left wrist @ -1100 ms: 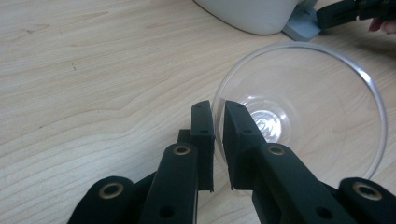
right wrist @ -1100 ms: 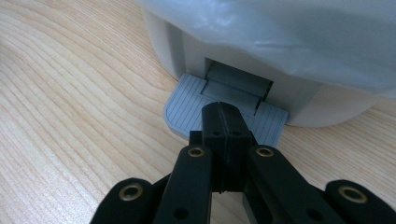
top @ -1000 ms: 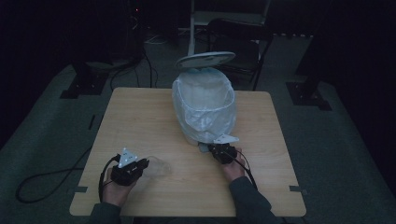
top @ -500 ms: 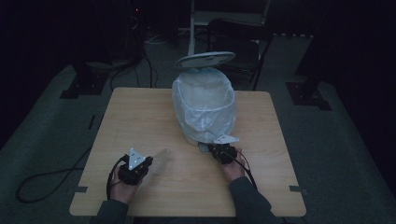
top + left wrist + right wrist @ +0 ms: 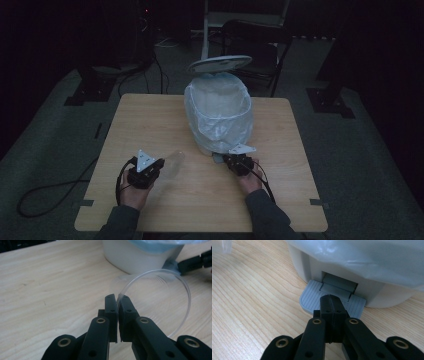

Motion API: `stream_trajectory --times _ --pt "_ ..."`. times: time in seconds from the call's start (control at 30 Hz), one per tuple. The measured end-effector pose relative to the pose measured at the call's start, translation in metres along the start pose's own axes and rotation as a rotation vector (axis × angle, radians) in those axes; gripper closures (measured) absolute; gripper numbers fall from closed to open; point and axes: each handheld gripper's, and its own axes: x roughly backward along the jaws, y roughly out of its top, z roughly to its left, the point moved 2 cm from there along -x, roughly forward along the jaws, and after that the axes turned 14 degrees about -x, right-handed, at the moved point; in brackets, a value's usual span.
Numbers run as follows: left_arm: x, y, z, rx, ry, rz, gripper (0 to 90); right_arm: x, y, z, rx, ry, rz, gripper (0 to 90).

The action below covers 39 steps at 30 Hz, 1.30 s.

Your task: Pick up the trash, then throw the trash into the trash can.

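Dark floor and cables surround the pale wooden counter (image 5: 150, 125). On it, the left gripper (image 5: 117, 298) is seen with its fingers closed on the rim of a clear plastic cup (image 5: 160, 302), which lies on its side beyond and right of them. The right gripper (image 5: 329, 300) has its fingers pressed together, tips on the grey pedal (image 5: 312, 296) of the bag-lined white bin (image 5: 218, 112), whose lid (image 5: 220, 63) stands raised.

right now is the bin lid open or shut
Open: the lid stands raised behind the bagged bin, with the right gripper shut, pressing the pedal.
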Motion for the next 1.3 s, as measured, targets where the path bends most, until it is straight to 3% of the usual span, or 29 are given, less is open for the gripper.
stream_trajectory --times 0.53,1.3 --pt "0.006 0.014 0.023 0.046 0.004 -0.043 87.5 0.0 -0.001 0.0 -0.002 -0.001 -0.003 90.0" --pt "0.008 0.037 0.039 0.031 0.024 -0.073 87.5 0.0 0.0 -0.001 0.0 0.004 0.0 90.0"
